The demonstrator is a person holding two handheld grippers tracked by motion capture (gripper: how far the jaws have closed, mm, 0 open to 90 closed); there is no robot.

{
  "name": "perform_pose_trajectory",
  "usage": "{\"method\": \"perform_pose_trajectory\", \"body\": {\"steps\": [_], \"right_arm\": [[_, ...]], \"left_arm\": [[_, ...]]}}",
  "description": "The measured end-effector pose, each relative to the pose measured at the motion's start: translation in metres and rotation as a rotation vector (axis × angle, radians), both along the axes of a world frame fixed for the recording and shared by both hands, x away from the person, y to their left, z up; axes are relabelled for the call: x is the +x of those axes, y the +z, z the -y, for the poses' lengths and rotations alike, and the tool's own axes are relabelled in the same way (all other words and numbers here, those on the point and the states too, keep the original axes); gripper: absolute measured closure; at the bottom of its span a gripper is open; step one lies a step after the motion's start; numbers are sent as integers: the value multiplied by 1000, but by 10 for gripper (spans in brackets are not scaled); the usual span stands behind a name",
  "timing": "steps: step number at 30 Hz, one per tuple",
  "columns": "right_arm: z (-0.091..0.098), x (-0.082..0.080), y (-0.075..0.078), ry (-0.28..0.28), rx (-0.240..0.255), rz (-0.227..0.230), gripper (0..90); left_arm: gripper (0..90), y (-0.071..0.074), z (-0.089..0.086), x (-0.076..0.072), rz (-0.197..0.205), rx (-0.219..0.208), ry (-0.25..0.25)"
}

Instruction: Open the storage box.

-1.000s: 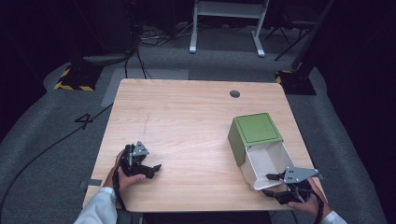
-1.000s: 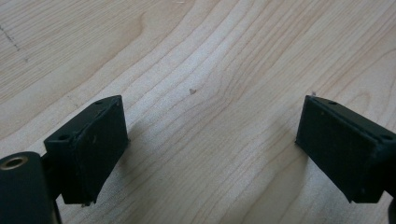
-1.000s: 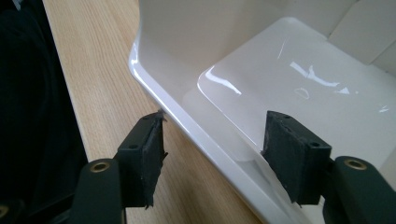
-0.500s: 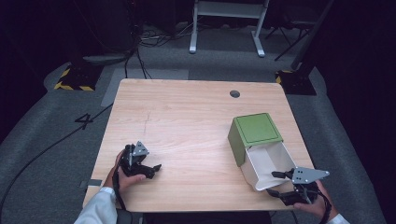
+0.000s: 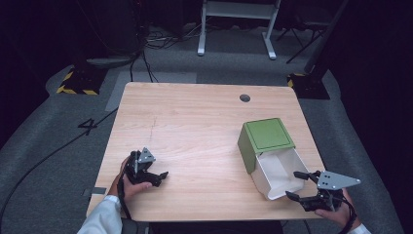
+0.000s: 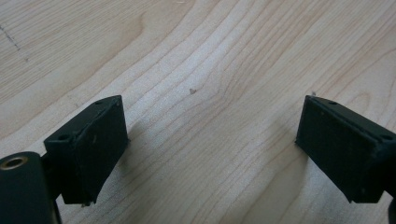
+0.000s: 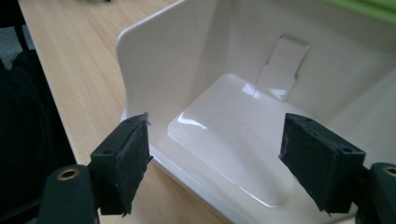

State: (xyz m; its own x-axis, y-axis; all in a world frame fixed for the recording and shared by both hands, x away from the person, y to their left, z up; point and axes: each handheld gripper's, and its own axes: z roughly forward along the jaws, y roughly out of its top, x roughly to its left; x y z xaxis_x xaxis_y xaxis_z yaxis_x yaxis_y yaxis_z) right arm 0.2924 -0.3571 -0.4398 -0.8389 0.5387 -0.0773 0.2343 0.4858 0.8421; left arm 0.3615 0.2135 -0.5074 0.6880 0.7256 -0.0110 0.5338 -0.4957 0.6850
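A green box (image 5: 265,139) lies on its side on the wooden table (image 5: 195,126), its white inner drawer (image 5: 276,174) pulled out toward the near edge. My right gripper (image 5: 296,185) is open at the drawer's near rim, held by a hand at the table's front right. In the right gripper view the white drawer (image 7: 243,116) is empty and glossy, and the two black pads (image 7: 123,161) stand wide apart in front of it. My left gripper (image 5: 157,176) is open near the front left, resting low over bare wood (image 6: 205,93), nothing between its pads (image 6: 91,140).
A round cable hole (image 5: 245,98) sits near the table's far edge. Beyond the table are a grey floor, cables, a white stand (image 5: 236,12) and yellow-black striped blocks (image 5: 78,85). The person's sleeve (image 5: 104,219) comes in at the bottom left.
My right gripper has drawn back toward the near edge and right, away from the drawer's inside. The left gripper has stayed put.
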Motion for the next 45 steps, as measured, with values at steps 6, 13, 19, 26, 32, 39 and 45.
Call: {"method": "perform_pose_trajectory", "body": {"steps": [6, 13, 19, 26, 32, 39, 45], "right_arm": [[14, 4, 15, -48, 34, 43, 257], [19, 5, 27, -55, 61, 77, 257], [35, 18, 34, -133, 93, 107, 290], [59, 46, 19, -267, 103, 73, 327], [71, 56, 7, -334, 97, 59, 319], [75, 67, -18, -368, 68, -18, 307], [77, 75, -44, -395, 26, -89, 298]], "left_arm": [[90, 0, 0, 0, 0, 0, 0], [90, 0, 0, 0, 0, -1, -1], [90, 0, 0, 0, 0, -1, -1], [90, 0, 0, 0, 0, -1, -1], [90, 0, 0, 0, 0, -2, -1], [90, 0, 0, 0, 0, -1, -2], [88, 0, 0, 1, -1, -1, -2]]}}
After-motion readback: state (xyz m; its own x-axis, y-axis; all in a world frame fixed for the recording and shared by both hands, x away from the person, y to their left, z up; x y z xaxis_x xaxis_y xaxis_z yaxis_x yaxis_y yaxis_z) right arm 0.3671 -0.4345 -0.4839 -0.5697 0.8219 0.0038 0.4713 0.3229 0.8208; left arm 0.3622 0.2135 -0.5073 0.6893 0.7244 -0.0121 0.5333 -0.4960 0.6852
